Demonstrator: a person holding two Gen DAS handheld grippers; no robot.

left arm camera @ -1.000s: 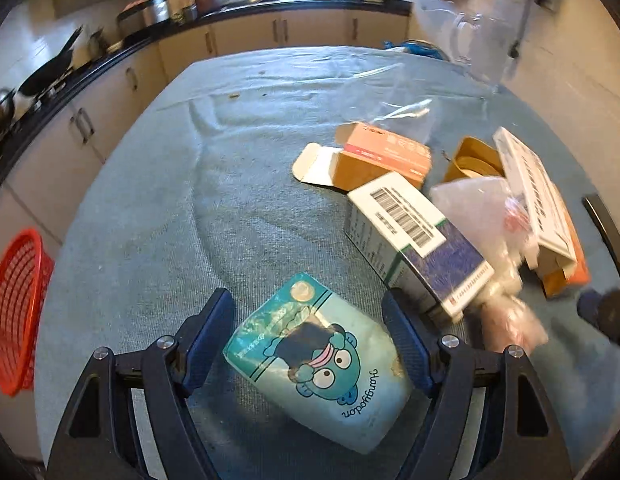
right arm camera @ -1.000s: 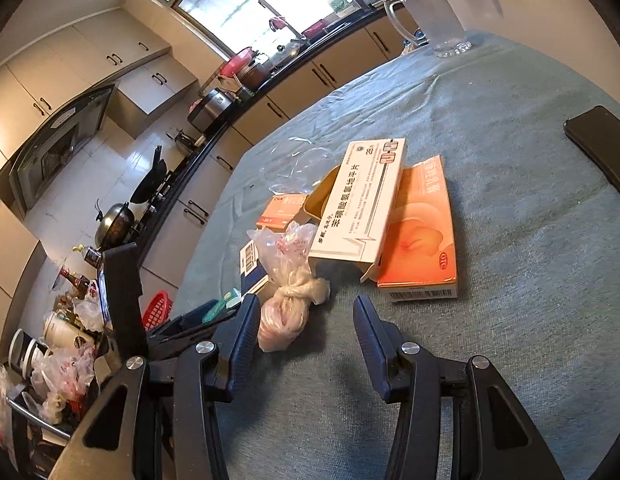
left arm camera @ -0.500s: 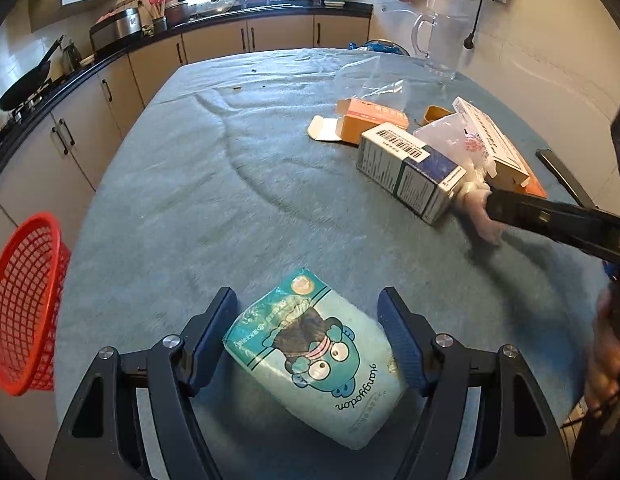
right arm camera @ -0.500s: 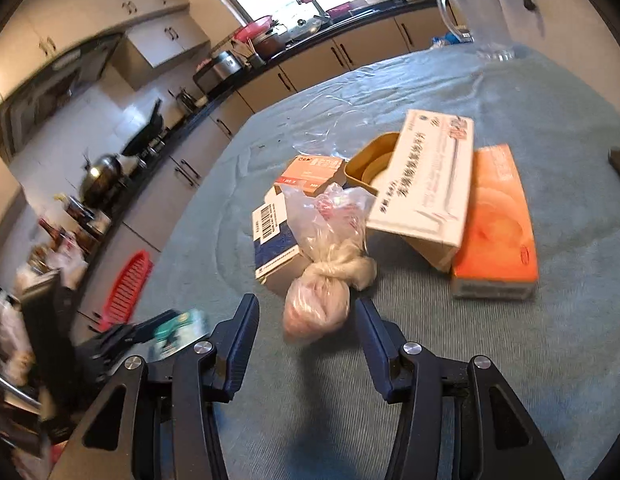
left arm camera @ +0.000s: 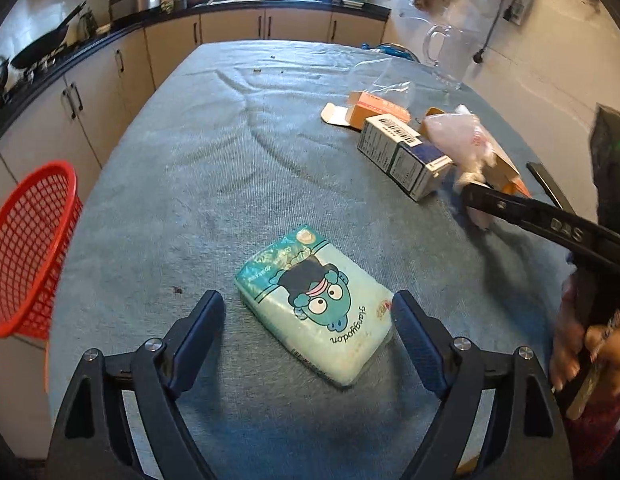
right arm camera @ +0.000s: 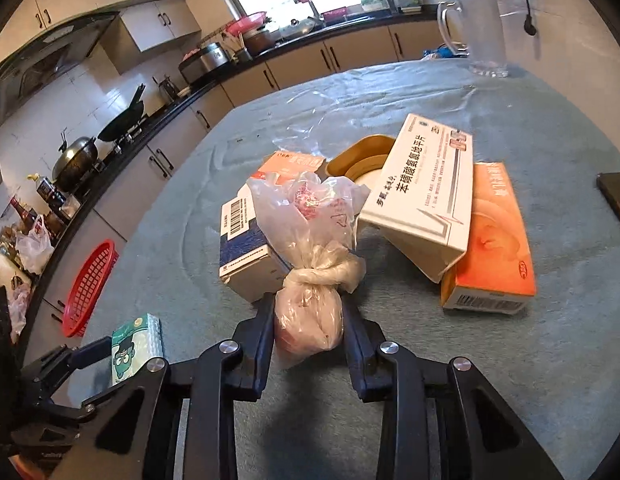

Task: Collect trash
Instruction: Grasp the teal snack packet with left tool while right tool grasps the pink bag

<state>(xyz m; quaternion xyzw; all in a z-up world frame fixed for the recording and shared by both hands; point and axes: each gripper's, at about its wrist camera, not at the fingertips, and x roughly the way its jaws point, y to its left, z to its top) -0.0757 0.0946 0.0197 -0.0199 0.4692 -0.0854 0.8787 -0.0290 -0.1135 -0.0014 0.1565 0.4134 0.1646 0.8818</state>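
While the right gripper [right arm camera: 308, 316] closes, its jaws flank the knotted plastic bag [right arm camera: 310, 256], pads at or nearly on the bulge below the knot. Bag lies against the barcode box [right arm camera: 246, 248]. Likely light, soft, slippery film; a pinch at the knot should hold better. Left gripper [left arm camera: 306, 320] opens wide around the tissue pack [left arm camera: 316, 304], near side of that box, untouched.

The table [right arm camera: 530, 380] carries four cardboard boxes [right arm camera: 426, 188], one knotted plastic bag [right arm camera: 310, 300] and one tissue pack [left arm camera: 322, 308]. One red basket [left arm camera: 26, 248] sits off its left edge, and one glass jug [right arm camera: 482, 36] stands at its far right corner.
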